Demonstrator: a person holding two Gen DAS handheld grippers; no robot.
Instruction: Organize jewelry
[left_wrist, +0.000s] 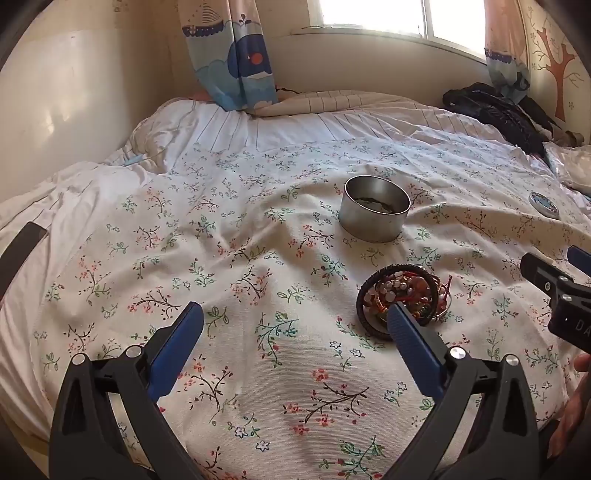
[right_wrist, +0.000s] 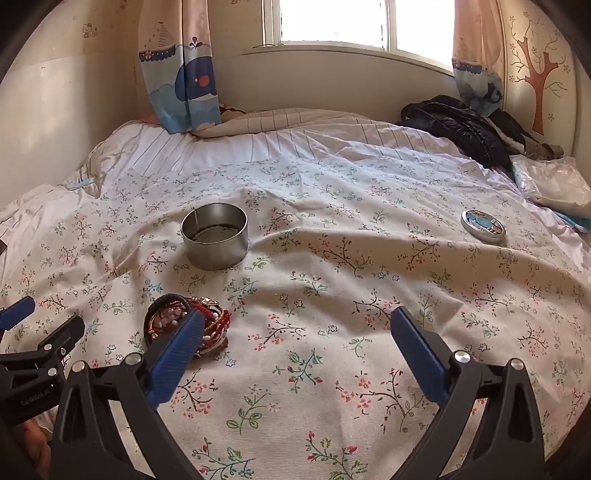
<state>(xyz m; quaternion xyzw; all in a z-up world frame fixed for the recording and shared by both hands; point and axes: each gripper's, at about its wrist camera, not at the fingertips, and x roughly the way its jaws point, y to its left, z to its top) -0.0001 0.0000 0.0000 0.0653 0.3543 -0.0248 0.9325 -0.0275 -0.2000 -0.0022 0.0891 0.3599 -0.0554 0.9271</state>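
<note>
A pile of bracelets and beaded jewelry (left_wrist: 402, 295) lies on the floral bedspread; it also shows in the right wrist view (right_wrist: 184, 317). A round metal tin (left_wrist: 375, 213) stands open beyond it, with something dark inside; it also shows in the right wrist view (right_wrist: 215, 236). The tin's lid (right_wrist: 483, 225) lies flat to the right and also shows in the left wrist view (left_wrist: 543, 204). My left gripper (left_wrist: 295, 314) is open and empty, its right finger in front of the pile. My right gripper (right_wrist: 295, 321) is open and empty, its left finger overlapping the pile.
The floral bedspread (right_wrist: 332, 280) is wrinkled. A black jacket (right_wrist: 461, 125) and a plastic bag (right_wrist: 554, 184) lie at the far right. Curtains (right_wrist: 181, 74) hang by the window at the head of the bed. A wall runs along the left.
</note>
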